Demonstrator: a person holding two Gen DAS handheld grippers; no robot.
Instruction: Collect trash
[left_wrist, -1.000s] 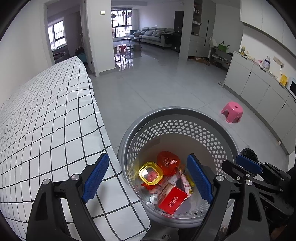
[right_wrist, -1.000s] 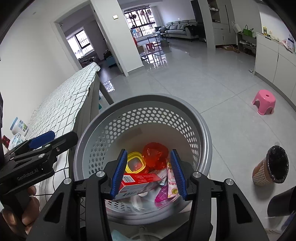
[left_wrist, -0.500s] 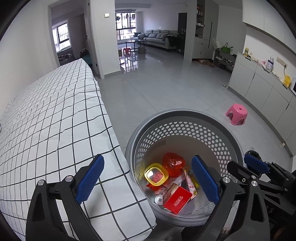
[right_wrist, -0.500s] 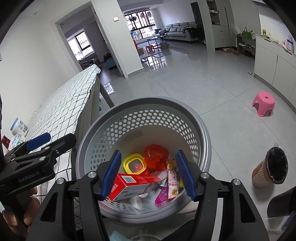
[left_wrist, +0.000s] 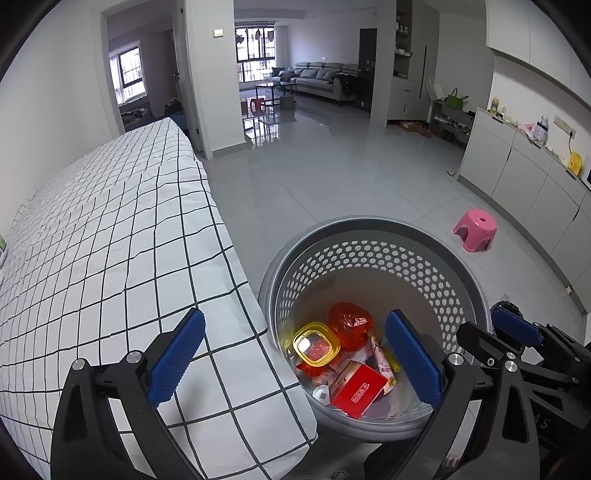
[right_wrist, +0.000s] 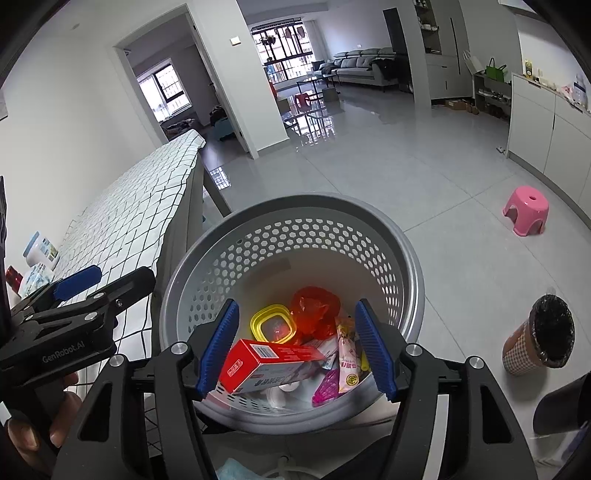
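Observation:
A grey perforated basket (left_wrist: 369, 225) (right_wrist: 295, 206) stands on the floor beside the table. In it lie a red box (left_wrist: 356, 387) (right_wrist: 266, 363), a yellow-lidded container (left_wrist: 316, 343) (right_wrist: 273, 326), a crumpled red wrapper (left_wrist: 349, 323) (right_wrist: 314, 308) and some packets. My right gripper (right_wrist: 297, 347) hovers over the basket's near side with its jaws opening. The red box rests loose below them, clear of both pads. My left gripper (left_wrist: 295, 356) is open wide with nothing in it, one finger over the tablecloth and the other over the basket.
A table with a black-gridded white cloth (left_wrist: 92, 240) borders the basket's left side. A bottle and packets (right_wrist: 37, 258) sit on it. A pink stool (right_wrist: 524, 210) and a small checked bin with a black liner (right_wrist: 539, 339) stand on the tiled floor. White cabinets (left_wrist: 517, 177) line the right wall.
The right jaws have spread, and the red box they gripped has dropped into the basket. The left jaws have widened a little. Neither hand has shifted much.

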